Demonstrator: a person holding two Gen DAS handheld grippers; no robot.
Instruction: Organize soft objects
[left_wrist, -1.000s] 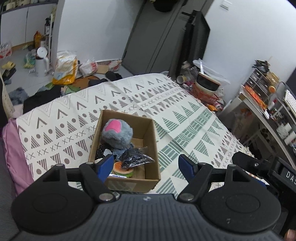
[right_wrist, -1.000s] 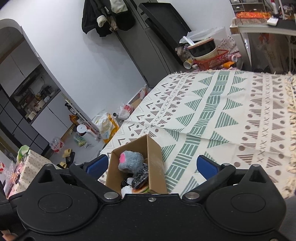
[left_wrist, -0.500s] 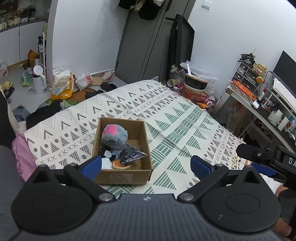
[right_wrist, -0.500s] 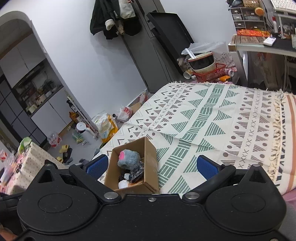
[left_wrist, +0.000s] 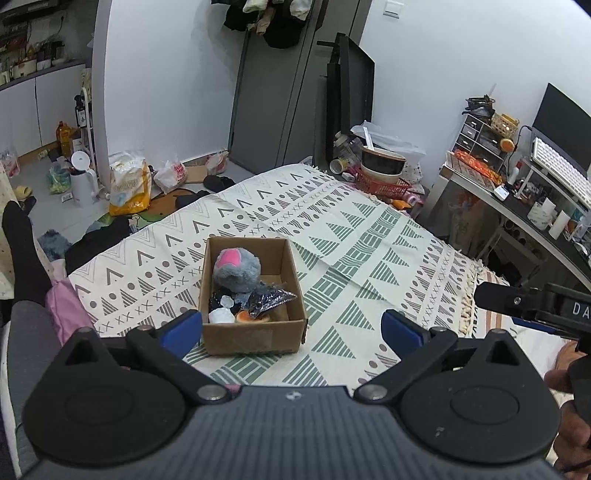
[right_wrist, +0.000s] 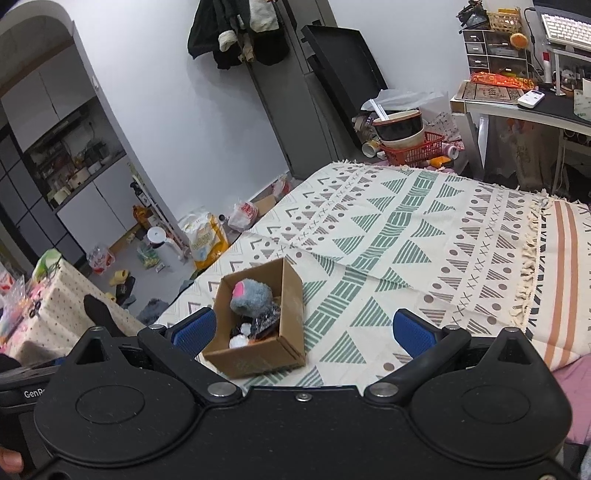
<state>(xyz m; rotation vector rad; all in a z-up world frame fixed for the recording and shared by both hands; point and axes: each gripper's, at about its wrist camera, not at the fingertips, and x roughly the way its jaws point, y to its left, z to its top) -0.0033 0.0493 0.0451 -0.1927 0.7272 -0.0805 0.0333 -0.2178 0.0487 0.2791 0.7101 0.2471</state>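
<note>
A cardboard box sits open-topped on a bed covered by a cream blanket printed with green and brown triangles, dots and crosses; the box lies toward the blanket's near left part, with the rest of the blanket bare; inside it a grey plush toy with a pink patch fills the far end, and nearer the front lie a crumpled black plastic bag, a small white soft piece and an orange round item; the left gripper is held above the near edge of the bed with its blue-padded fingers spread wide and released, gripping nothing, the box showing between them; the right gripper is likewise held off the bed, its fingers wide apart and empty, the box just inside its left finger in that view; beyond the bed stand a red basket with stacked bowls, and a desk at the right.
</note>
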